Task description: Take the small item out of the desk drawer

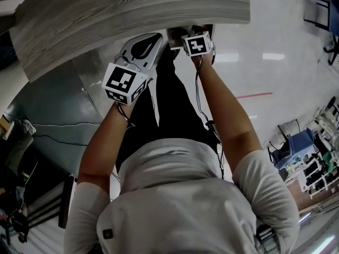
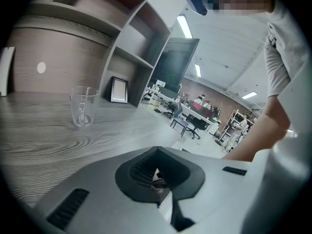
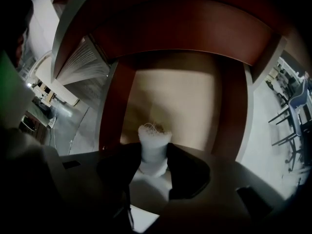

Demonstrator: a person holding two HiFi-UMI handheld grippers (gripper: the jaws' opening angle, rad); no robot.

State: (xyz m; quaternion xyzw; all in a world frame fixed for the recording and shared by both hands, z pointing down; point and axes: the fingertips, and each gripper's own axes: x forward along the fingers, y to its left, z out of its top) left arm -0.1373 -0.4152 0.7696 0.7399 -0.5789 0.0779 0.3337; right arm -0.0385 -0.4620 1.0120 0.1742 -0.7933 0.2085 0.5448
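Open drawer [image 3: 168,89] seen from the right gripper view, with the head view for context. The right gripper [image 3: 155,156] points steeply down into the drawer, its jaws clasped on the small white item [image 3: 154,145], one dark pad against each flank. The item stands off the drawer's pale floor, roughly midway between the drawer's two reddish-brown side walls and on the near side of its far wall. Its long axis appears to run along the jaws' own line, with the frayed end toward the drawer floor; whether that end touches the floor cannot be told. The left gripper [image 1: 154,40], jaws pressed together on nothing, hangs outside the drawer to its left, level with the desk top [image 1: 132,15]; the right hand is therefore the nearer one and the only one engaged. Judged from this arrangement, the coming move is a straight lift out of the drawer. The drawer stands open above, but the desk top's edge overhangs the drawer's back, so clearance is better toward the person.
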